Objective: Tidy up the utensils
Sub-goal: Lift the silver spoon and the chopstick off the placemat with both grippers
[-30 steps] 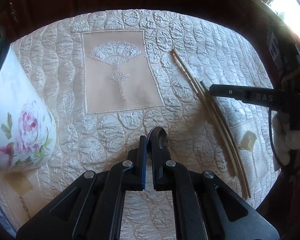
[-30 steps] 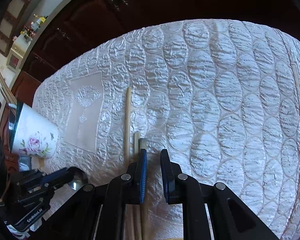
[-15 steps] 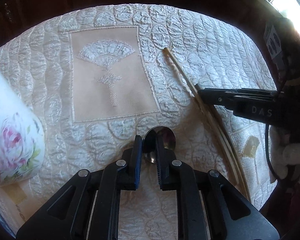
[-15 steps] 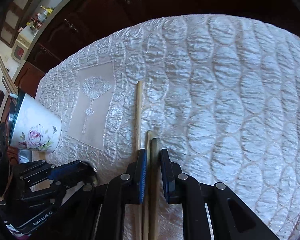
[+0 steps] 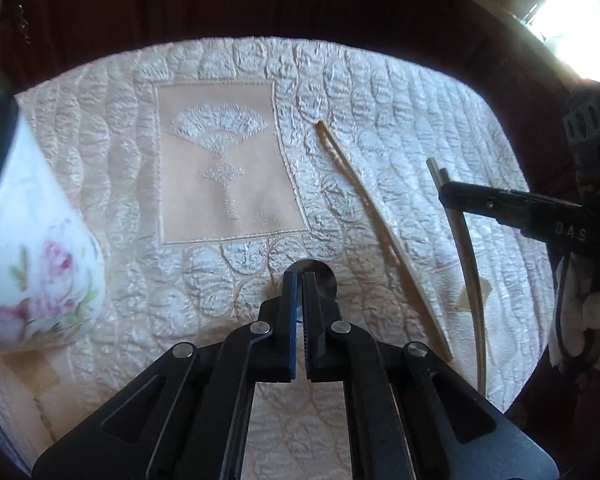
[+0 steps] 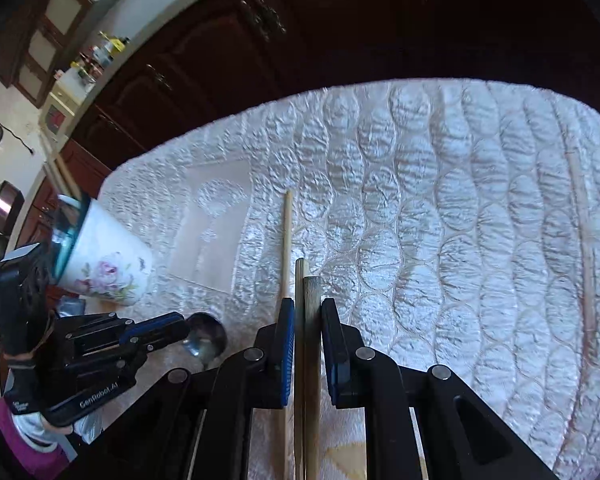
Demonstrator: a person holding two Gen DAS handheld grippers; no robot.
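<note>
1. Now, far to my left stands the flowery cup (image 5: 40, 248), where the utensils go.
2. My left tongs (image 5: 299, 280) are squeezed tight on a shiny spoon (image 5: 320, 276), nearest the cup.
3. One chopstick (image 5: 376, 220) lies on the quilted counter (image 5: 380, 100), pointing away from me.
4. My right tongs (image 6: 305, 316) pinch two chopsticks (image 6: 308, 320), pointing straight ahead, cup far left.

A home kitchen: dark wooden cabinets (image 6: 220, 52) behind a quilted tablecloth (image 6: 420, 200).
</note>
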